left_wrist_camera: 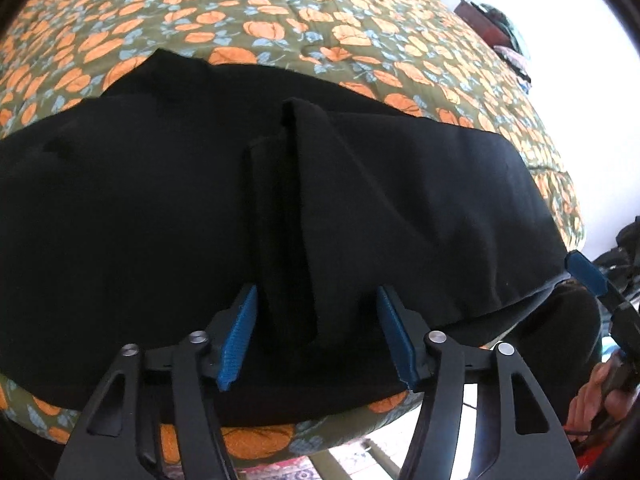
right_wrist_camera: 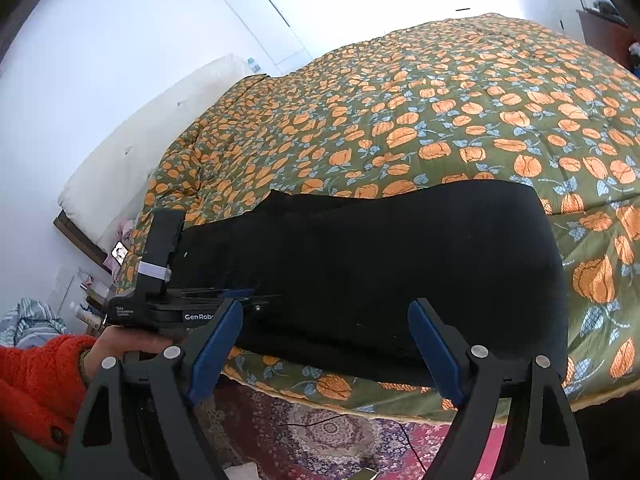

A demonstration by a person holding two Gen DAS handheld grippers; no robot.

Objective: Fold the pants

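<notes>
Black pants (left_wrist_camera: 160,208) lie across the near edge of a bed, with a raised ridge of cloth (left_wrist_camera: 288,208) running up the middle. My left gripper (left_wrist_camera: 316,336) is open, its blue pads on either side of that ridge without closing on it. In the right wrist view the pants (right_wrist_camera: 400,264) lie flat along the bed edge. My right gripper (right_wrist_camera: 324,344) is open and empty just in front of the pants' near edge. The right gripper also shows at the right border of the left wrist view (left_wrist_camera: 588,276).
The bed has a green quilt with orange flowers (right_wrist_camera: 440,112). A patterned rug (right_wrist_camera: 320,436) lies on the floor below the bed edge. The left gripper body (right_wrist_camera: 160,280) and the hand holding it are at the left. A dark cabinet (left_wrist_camera: 488,28) stands beyond the bed.
</notes>
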